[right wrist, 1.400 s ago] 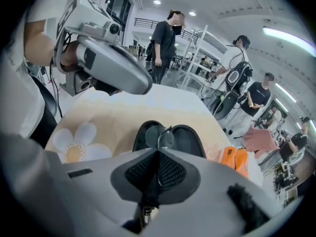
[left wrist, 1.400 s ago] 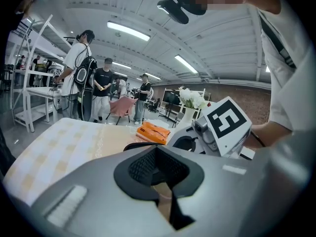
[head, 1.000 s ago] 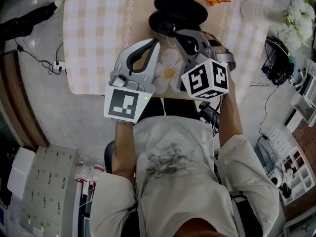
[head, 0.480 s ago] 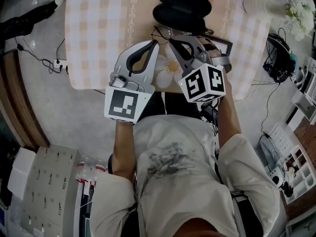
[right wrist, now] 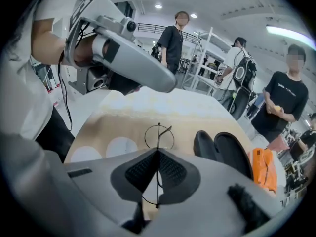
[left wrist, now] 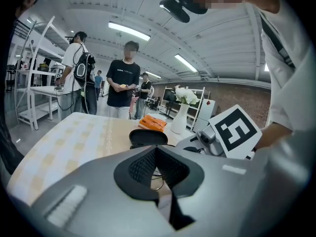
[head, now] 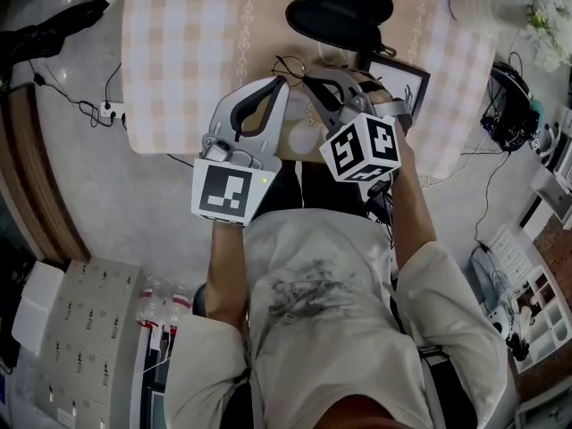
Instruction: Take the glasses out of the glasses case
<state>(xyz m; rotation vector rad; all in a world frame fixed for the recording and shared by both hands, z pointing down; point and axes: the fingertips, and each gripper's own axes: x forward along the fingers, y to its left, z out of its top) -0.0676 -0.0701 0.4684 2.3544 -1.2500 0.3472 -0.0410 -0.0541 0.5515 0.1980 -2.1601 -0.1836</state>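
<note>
Checked counter (head: 179, 52) holds the case (head: 344, 12); right tool (right wrist: 158, 154) pinches likely light, bendable wire glasses (right wrist: 158, 132) mid-frame, left tool (left wrist: 157, 152) pressed together, empty.

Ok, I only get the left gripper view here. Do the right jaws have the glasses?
Observer: Yes. The right gripper view shows the right gripper shut on the thin wire glasses.
Operator: Are they out of the case?
Observer: Yes. In the head view they are held apart from the open black case, on its near side, over the table.
Operator: Anything left inside the case?
Observer: From the head view both halves look dark and empty, as far as I can tell.
</note>
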